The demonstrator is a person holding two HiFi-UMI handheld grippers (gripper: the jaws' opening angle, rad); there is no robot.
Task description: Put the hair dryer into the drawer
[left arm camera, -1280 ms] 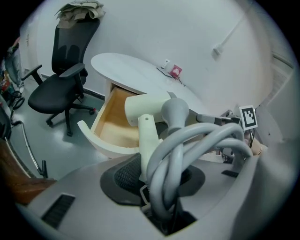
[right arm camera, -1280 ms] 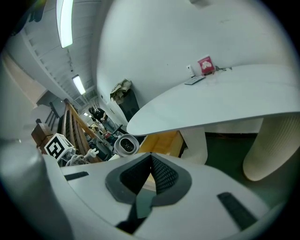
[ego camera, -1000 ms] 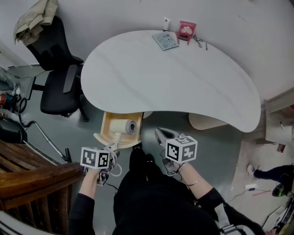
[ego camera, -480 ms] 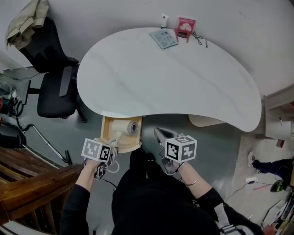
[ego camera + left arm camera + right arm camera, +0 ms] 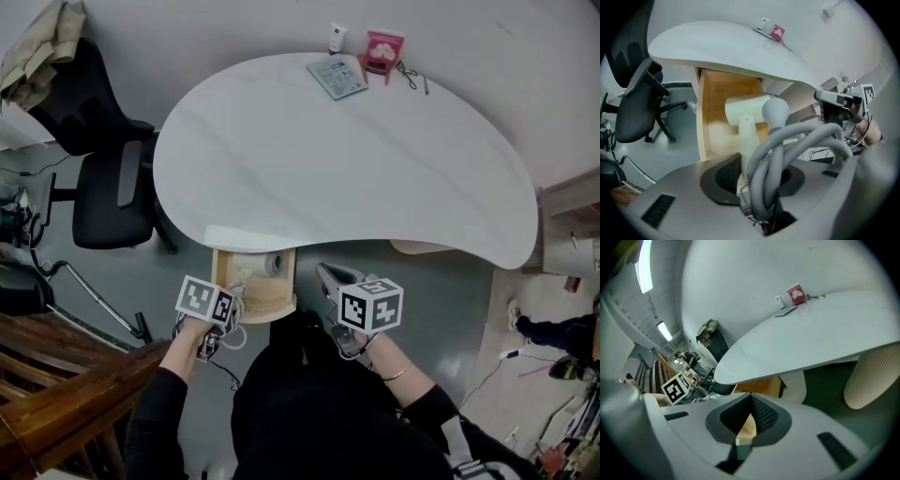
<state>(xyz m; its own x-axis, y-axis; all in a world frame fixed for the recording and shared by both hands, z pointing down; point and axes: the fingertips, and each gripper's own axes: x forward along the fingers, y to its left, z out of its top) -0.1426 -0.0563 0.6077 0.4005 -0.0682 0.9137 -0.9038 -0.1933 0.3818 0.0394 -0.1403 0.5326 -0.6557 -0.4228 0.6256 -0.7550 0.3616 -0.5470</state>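
Observation:
The cream hair dryer (image 5: 749, 108) hangs barrel-first over the open wooden drawer (image 5: 712, 93) under the white table (image 5: 717, 47). My left gripper (image 5: 758, 171) is shut on its handle and on the looped grey cord (image 5: 797, 143). In the head view the dryer (image 5: 265, 264) lies inside the drawer (image 5: 221, 274), partly under the table edge, with the left gripper (image 5: 232, 292) at the drawer's near left corner. My right gripper (image 5: 327, 276) is shut and holds nothing, just right of the drawer. From the right gripper (image 5: 751, 398) view, a strip of drawer wood (image 5: 761, 385) shows below the tabletop.
A black office chair (image 5: 103, 178) stands left of the table. A booklet (image 5: 337, 78), a pink box (image 5: 382, 49) and a small tube (image 5: 337, 39) sit at the table's far edge. A ribbed table leg (image 5: 874, 378) is to the right, and a wooden stair rail (image 5: 66, 384) at the lower left.
My left gripper has carried the dryer forward and down into the drawer, so more of the dryer now sits under the table edge. The right gripper has shifted only slightly.

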